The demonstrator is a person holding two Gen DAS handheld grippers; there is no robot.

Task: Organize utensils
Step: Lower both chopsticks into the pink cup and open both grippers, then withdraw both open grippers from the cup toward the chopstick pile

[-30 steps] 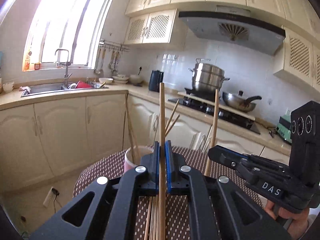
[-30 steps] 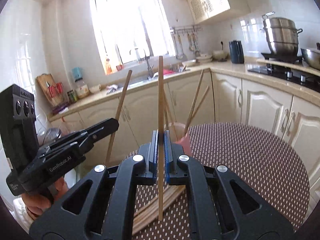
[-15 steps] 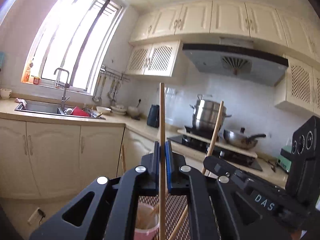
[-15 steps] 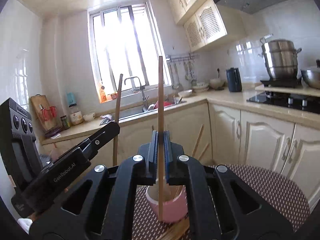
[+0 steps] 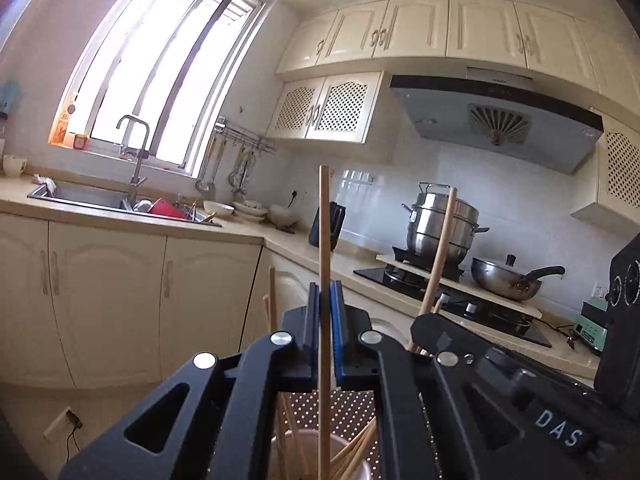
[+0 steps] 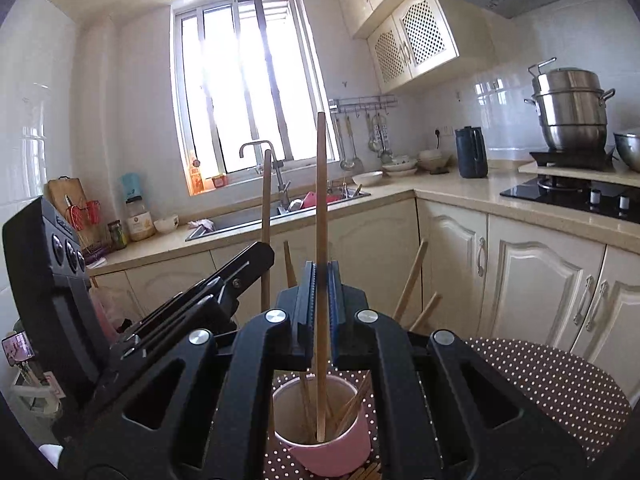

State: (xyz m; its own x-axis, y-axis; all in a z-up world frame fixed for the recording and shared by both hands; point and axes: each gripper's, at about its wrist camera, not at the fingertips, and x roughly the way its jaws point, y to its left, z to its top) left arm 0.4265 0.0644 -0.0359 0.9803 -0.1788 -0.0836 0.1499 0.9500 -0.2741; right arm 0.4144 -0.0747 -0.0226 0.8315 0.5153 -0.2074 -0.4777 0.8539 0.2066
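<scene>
Left hand-held gripper (image 5: 325,334): you pinch one chopstick (image 5: 324,280), upright.
Right hand-held gripper (image 6: 321,300): clamps another chopstick (image 6: 321,240).
Risk: both tips beneath you crowd the pink cup (image 6: 328,446); it may tip.

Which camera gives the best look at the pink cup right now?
The right wrist view: the pink cup shows its rim, inside and side, with chopsticks standing in it. The left wrist view catches only part of its rim at the bottom edge, behind the gripper.

Leaning chopsticks (image 6: 410,282) crowd pink cup (image 6: 332,446) mouth; left claw (image 6: 248,264) close alongside.
</scene>
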